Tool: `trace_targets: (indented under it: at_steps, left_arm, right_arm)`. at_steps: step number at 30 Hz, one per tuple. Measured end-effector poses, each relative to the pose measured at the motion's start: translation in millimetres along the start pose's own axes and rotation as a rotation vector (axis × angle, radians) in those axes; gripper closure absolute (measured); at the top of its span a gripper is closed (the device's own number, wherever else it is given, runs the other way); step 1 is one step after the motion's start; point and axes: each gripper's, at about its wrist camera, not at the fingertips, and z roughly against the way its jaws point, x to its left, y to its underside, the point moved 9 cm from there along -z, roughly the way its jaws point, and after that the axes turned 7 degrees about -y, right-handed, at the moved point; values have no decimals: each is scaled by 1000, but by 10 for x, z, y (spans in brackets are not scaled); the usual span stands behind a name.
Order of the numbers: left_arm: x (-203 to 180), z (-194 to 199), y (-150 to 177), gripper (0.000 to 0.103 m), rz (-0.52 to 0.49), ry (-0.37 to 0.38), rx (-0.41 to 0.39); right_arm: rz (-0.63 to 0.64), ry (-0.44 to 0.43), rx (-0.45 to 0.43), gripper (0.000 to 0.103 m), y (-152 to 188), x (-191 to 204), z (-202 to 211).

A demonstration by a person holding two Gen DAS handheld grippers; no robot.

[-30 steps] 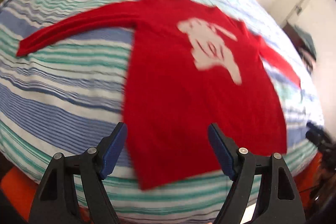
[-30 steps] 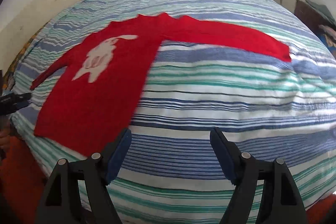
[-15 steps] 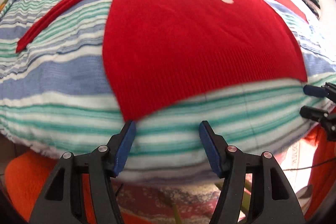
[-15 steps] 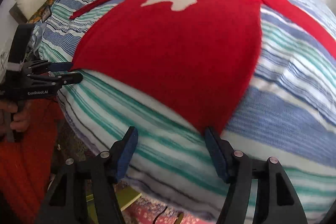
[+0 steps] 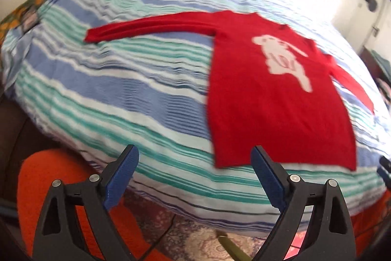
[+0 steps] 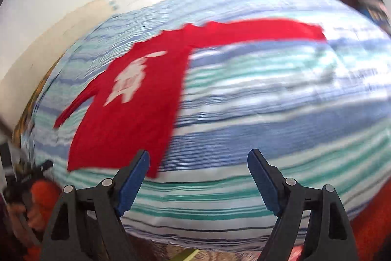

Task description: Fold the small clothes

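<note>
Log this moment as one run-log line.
stage: pre-fold | red sweater: flat on striped bedspread, sleeves spread | left gripper: just opened, empty | right gripper: just opened, empty

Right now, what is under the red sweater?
The red sweater lies flat and spread out on a blue, green and white striped bedspread, which shows all around it. The stripes directly beneath it are covered, so whether anything else sits under it cannot be seen.
</note>
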Motion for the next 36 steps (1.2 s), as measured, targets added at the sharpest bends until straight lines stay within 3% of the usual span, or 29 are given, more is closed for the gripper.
trace_targets:
  at_steps: [4,14,36]
  left_arm:
    - [42,19,10,10,31,4,-6]
    - [4,46,-4,9,6,-10,-20]
    - [-24,-122,4,9,4,-35,20]
  right_arm:
    - [-104,6,-13,21,-50,-232,7]
    - [-29,9,-3,21,-45,-123,-22]
    - [-46,15,28,21,31,-196,-98]
